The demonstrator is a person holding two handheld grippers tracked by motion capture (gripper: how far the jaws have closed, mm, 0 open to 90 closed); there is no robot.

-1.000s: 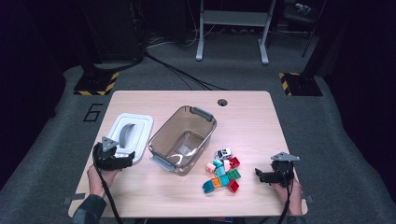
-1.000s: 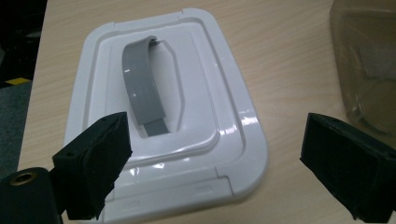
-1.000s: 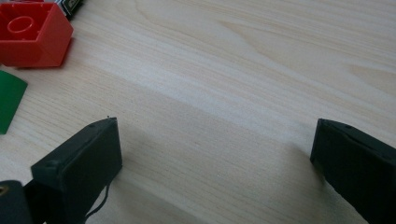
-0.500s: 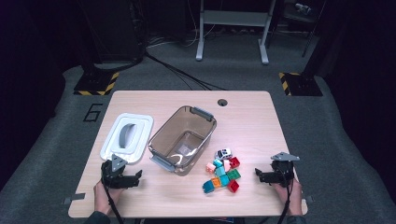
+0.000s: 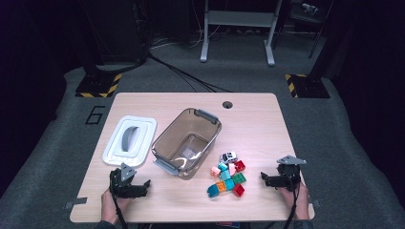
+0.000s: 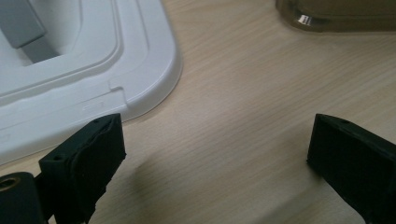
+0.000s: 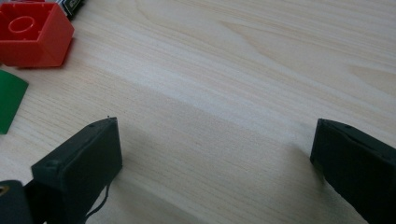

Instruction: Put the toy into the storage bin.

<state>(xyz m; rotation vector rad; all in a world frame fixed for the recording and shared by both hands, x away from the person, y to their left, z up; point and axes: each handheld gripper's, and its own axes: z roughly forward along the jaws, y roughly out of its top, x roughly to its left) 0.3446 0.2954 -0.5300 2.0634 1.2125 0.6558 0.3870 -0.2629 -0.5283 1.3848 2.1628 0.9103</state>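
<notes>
A white lid lies flat on the table left of a clear brownish bin, which holds nothing. My left gripper rests low near the front edge, just in front of the lid, pointing right. In the left gripper view its jaws stand open over bare wood, having just opened a little wider; the lid's corner lies beyond the left jaw. My right gripper is open too, pointing left at a pile of coloured bricks. In its own view a red brick lies ahead at the left.
A small white toy car sits at the far edge of the brick pile. The bin's corner shows at the top of the left gripper view. A round cable hole is at the table's far edge. Dark floor surrounds the table.
My left gripper has drawn back from the lid's near corner toward the front edge, sinking lower and a little to the right. The right gripper has stayed put.
</notes>
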